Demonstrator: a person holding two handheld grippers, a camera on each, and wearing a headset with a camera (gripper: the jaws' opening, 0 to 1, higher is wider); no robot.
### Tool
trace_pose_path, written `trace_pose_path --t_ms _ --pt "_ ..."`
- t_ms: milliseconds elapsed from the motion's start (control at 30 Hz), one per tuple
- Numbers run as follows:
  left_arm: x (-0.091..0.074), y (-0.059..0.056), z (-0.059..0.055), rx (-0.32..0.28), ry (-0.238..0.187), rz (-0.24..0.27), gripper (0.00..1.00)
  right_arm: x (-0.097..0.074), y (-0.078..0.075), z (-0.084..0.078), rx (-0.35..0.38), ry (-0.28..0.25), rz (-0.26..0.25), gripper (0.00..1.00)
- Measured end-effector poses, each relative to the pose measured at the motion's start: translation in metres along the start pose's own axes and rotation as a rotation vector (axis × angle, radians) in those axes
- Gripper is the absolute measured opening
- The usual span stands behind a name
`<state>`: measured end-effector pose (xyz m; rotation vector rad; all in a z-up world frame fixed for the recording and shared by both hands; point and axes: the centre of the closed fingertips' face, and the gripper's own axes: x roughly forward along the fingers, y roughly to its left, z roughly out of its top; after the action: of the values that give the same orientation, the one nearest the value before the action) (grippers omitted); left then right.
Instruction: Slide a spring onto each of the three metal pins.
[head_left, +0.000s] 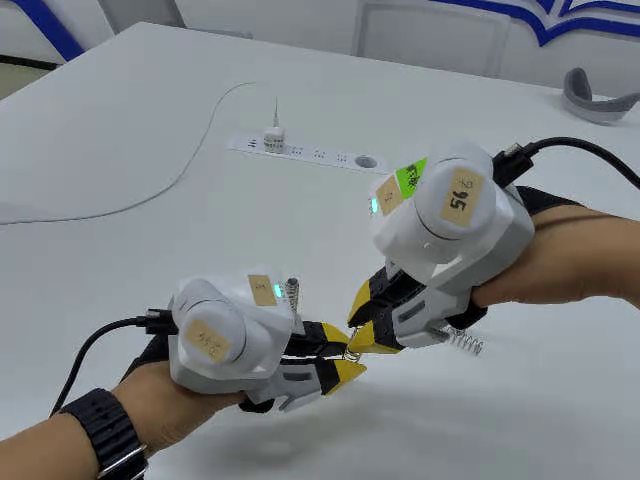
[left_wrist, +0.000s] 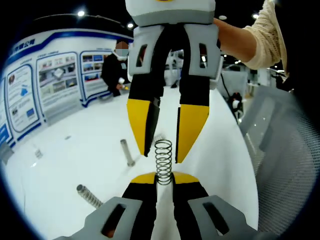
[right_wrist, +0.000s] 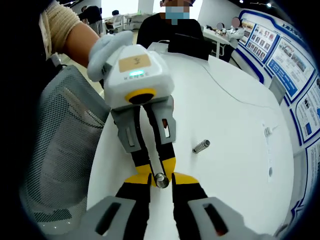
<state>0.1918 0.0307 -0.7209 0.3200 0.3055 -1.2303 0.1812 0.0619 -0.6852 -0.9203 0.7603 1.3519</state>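
Observation:
My left gripper (head_left: 345, 353) and right gripper (head_left: 362, 322) meet tip to tip low over the white table (head_left: 150, 250). Between them is a spring (left_wrist: 163, 159) that seems to sit on a thin metal pin (right_wrist: 154, 142). The left gripper (left_wrist: 164, 178) is shut on the pin's end. The right gripper (right_wrist: 161, 179) is shut on the spring (right_wrist: 161, 180), its yellow jaws flanking the coils. A bare pin (left_wrist: 127, 152) stands on the table. A pin wearing a spring (head_left: 291, 293) stands behind the left gripper. Another spring (head_left: 462, 341) lies under the right gripper.
A white power strip (head_left: 300, 152) with a plug and a cable (head_left: 190, 160) lies at the back of the table. A grey curved object (head_left: 600, 98) rests at the far right. A mesh chair (right_wrist: 60, 150) stands beside the table. People are in the background.

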Motion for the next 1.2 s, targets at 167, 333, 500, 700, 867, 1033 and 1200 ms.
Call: trace_pose_path --t_ms 167,333,500,700,867,1033,1200 --pt "0.000 -0.001 0.000 -0.003 -0.003 -0.004 0.11 0.003 0.001 -0.006 0.016 0.019 0.006 0.18" --pt "-0.001 0.001 0.006 -0.001 -0.015 0.002 0.11 0.007 0.000 -0.009 0.027 0.025 0.003 0.15" --pt "-0.001 0.002 0.006 0.000 -0.020 0.008 0.11 0.007 -0.003 -0.009 0.034 0.024 -0.003 0.13" --pt "-0.001 0.004 0.008 0.010 -0.033 0.022 0.12 0.005 -0.006 -0.009 0.039 0.018 -0.009 0.12" --pt "-0.002 0.006 0.008 -0.005 -0.039 0.028 0.18 0.002 -0.012 -0.011 0.048 0.016 -0.026 0.12" --pt "-0.006 0.009 0.005 -0.023 -0.039 0.036 0.22 -0.002 -0.015 -0.014 0.056 0.020 -0.036 0.12" --pt "-0.010 0.013 0.002 -0.043 -0.043 0.050 0.27 -0.006 -0.020 -0.019 0.067 0.026 -0.048 0.12"
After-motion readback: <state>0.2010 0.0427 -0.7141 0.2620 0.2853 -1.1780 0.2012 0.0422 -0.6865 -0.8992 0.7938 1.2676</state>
